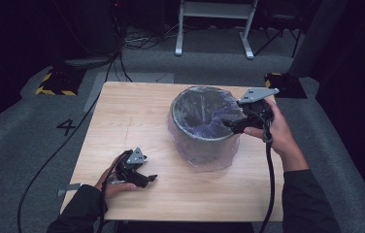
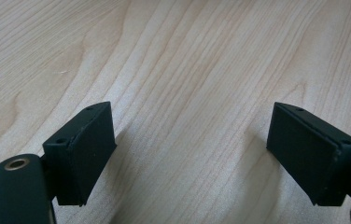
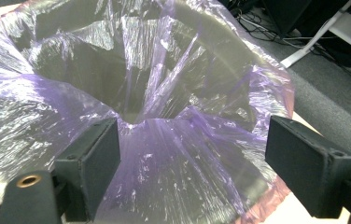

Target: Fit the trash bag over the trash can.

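On the left of the high view, the left hand (image 1: 115,182) rests on the table (image 1: 137,111) near its front left corner, holding the left gripper (image 1: 147,179), which lies low on the wood and points right. A cable (image 1: 49,160) trails from it off the left edge and across the grey floor. In the left gripper view its two black jaws stand wide apart with nothing but bare wood grain between them; the pads (image 2: 87,149) hold nothing.

Toward the middle and right of the table stands the bin (image 1: 202,124), a round grey container lined with a thin purple bag (image 1: 209,158). The bag is folded over the rim and hangs loose down the outside, bunching on the wood at the base. The left gripper is well apart from it.

At the right, the right hand (image 1: 277,131) holds the right gripper (image 1: 229,124) at the bin's right rim, pointing left across the opening, its grey plate on top. In the right gripper view its jaws stand wide open above the crinkled bag (image 3: 164,154), which dips into the bin between them; the film lies just below and between the pads (image 3: 99,158), and whether it touches them I cannot tell. They are not pinching it
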Available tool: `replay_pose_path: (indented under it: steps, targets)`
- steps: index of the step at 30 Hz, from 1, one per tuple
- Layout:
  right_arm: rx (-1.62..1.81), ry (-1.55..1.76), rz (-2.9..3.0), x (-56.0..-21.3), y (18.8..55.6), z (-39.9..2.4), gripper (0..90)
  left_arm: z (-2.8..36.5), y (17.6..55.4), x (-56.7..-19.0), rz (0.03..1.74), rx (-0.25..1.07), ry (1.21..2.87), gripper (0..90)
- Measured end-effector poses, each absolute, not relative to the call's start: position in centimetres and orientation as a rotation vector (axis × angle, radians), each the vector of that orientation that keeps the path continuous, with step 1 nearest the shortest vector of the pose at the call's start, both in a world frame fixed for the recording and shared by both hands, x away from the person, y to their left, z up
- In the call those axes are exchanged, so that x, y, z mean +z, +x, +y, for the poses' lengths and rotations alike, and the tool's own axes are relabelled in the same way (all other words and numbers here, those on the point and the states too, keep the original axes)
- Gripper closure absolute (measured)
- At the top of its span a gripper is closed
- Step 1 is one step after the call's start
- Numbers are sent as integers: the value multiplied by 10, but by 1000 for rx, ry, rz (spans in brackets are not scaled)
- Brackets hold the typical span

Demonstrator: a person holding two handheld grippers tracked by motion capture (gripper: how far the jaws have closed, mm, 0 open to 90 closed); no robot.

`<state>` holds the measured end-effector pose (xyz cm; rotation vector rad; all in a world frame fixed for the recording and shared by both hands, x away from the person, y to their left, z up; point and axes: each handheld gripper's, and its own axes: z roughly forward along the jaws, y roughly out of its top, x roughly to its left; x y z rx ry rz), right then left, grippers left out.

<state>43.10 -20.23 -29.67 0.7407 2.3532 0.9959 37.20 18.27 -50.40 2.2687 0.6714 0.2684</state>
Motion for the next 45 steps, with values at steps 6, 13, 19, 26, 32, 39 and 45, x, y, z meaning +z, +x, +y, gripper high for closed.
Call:
replay_pose_path:
  steps: [6, 13, 19, 26, 32, 39, 45]
  targets:
    - [1025, 736, 2333, -294, 424, -208, 178, 183, 372, -504, 672, 268, 2268, 148]
    - [1052, 730, 2334, -295, 419, -213, 178, 183, 372, -504, 671, 269, 2269, 148]
    - [1049, 734, 2327, -298, 416, -218, 178, 183, 372, -504, 671, 268, 2268, 148]
    - [1049, 724, 2319, -300, 409, -225, 177, 183, 372, -504, 672, 268, 2268, 148]
    - [1039, 730, 2309, -302, 407, -231, 177, 183, 372, -504, 671, 269, 2269, 148]
    - [1019, 700, 2309, -303, 401, -233, 175, 183, 372, -504, 671, 269, 2269, 149]
    - [994, 695, 2313, -308, 399, -235, 175, 183, 372, -504, 673, 268, 2268, 148]
